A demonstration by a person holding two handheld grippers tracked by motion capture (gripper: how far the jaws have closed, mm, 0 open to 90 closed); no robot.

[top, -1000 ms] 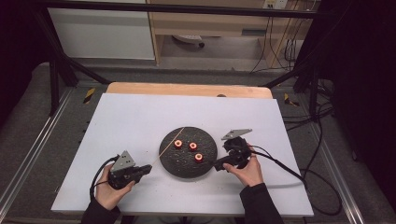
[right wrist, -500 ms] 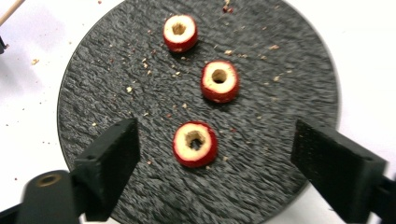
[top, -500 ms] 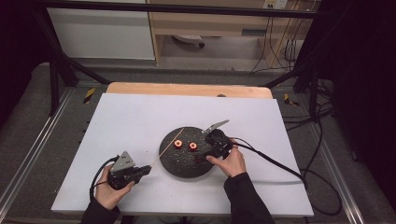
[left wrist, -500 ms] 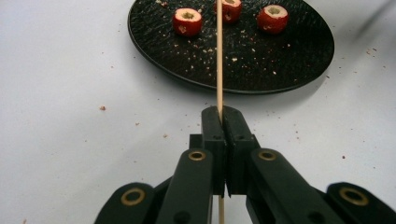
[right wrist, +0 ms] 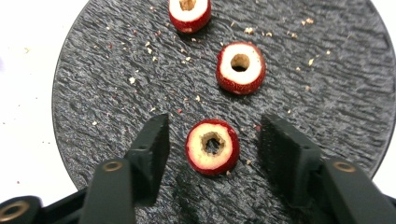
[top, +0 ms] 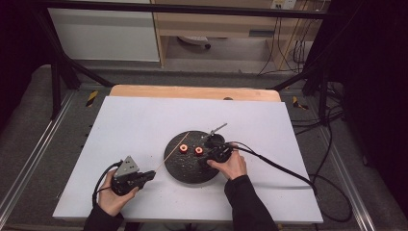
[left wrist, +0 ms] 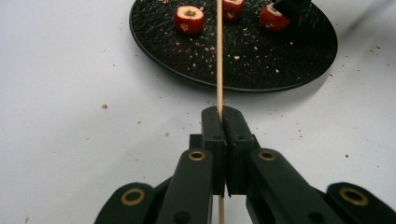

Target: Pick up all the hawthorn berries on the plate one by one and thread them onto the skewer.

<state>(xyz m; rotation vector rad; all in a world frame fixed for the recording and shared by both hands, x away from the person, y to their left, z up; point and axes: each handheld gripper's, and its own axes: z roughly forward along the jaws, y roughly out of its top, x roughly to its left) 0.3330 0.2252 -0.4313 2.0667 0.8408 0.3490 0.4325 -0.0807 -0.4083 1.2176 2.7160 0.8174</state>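
Three fruit pieces: red-skinned, pale-fleshed, each with a hollowed core, all lying on the black plate (right wrist: 93, 84)
Nearest fruit piece (right wrist: 212, 147): between the jaws of the right gripper (right wrist: 212, 154), hole facing up, a gap on either side so that neither jaw touches it
Middle fruit piece (right wrist: 240, 67): just beyond the nearest one, apart from it
Far fruit piece (right wrist: 188, 14): at the top edge of the right gripper view, cut off by the frame
One plate: round, dark, rough-textured, strewn with pale crumbs, resting on the white table (top: 144, 120)
One skewer (left wrist: 219, 56): thin pale wooden stick, running from the left gripper out over the plate's rim and above its surface
Left gripper (left wrist: 220, 116): jaws pressed together on the skewer, gripping it near one end; in the high view it sits at the lower left of the plate (top: 130, 175)
Right gripper: jaws spread wide, lowered over the plate, nothing held; in the high view it lies over the plate's right side (top: 216, 149)
Two hands: one on each gripper, dark sleeves coming in from the bottom of the high view
Crumbs: also scattered on the table near the plate
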